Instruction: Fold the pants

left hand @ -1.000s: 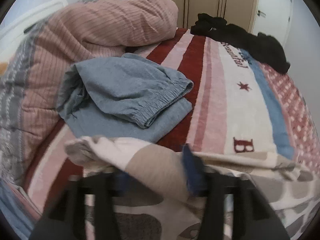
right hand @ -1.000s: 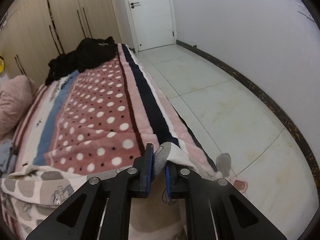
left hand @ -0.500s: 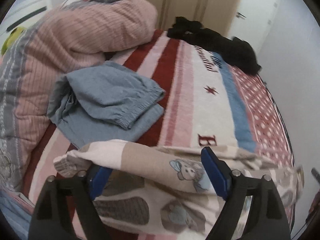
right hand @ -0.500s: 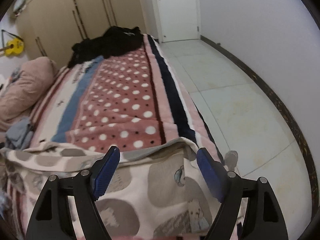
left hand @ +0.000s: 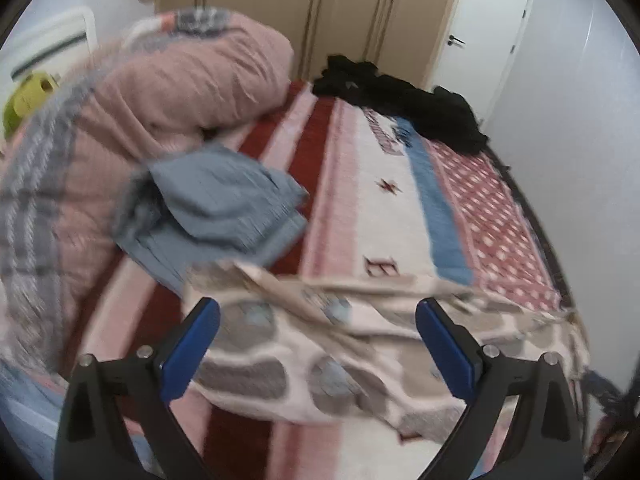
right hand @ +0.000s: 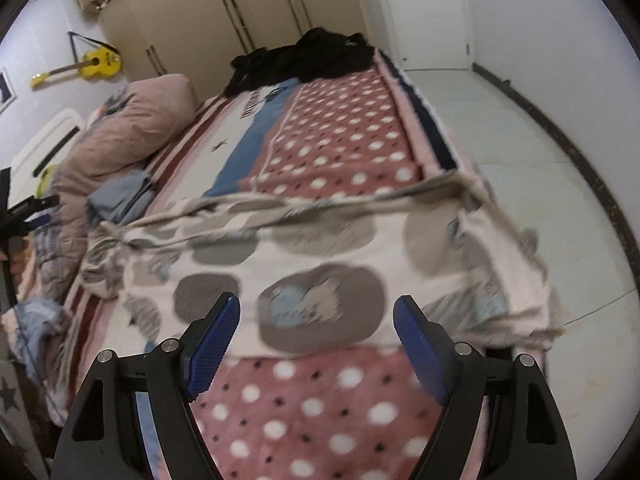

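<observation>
Across the foot of the bed (right hand: 340, 152), the pants (right hand: 304, 264) lay spread flat, soft cream fabric printed with rounded grey-brown blotches, bunched at the left end. Over them the left gripper (left hand: 318, 340) and the right gripper (right hand: 316, 336) both gaped wide, blue-padded fingers (right hand: 214, 332) holding nothing.

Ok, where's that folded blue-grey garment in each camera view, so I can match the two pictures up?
Left wrist view: the folded blue-grey garment lies left of centre, against the pink duvet.
Right wrist view: it sits small at the left edge, beside the same duvet.
Shared landmark: the black clothes pile at the bed's far end.
</observation>
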A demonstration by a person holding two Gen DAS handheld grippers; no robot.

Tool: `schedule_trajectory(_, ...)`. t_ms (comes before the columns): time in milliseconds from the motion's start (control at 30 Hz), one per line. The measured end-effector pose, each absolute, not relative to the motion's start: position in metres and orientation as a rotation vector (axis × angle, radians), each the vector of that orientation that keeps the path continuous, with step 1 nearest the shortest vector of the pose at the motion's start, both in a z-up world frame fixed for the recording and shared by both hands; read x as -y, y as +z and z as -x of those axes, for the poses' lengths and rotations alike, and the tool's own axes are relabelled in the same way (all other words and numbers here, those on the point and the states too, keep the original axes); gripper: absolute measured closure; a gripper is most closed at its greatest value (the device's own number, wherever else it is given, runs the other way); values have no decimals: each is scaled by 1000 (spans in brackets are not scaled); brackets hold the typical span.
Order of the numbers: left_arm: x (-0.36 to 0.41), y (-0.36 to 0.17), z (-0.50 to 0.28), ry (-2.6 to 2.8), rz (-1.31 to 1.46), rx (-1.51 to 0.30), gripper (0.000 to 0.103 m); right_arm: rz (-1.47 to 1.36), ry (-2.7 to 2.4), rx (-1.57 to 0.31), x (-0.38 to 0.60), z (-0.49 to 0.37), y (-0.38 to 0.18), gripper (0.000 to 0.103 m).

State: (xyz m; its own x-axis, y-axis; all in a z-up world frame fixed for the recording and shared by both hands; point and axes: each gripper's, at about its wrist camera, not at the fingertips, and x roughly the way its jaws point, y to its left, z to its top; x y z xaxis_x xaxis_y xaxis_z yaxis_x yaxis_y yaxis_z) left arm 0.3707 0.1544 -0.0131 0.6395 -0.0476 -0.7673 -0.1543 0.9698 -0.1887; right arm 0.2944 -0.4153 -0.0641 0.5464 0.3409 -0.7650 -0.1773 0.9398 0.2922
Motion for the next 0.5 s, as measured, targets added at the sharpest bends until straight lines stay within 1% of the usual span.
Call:
schedule_trajectory(167,-143,-72,-339,-19,363,-967,6,-268,367,-980,406,-273,-90,27)
schedule_trajectory(367,-137,-142,-318,-84,479,-1083,6,-399,376,-1058,418,-263,-137,27)
schedule_trajectory(500,-145,-171,-326,-40,532,-1109,6,-551,341,-1019,440,-277,-154,28)
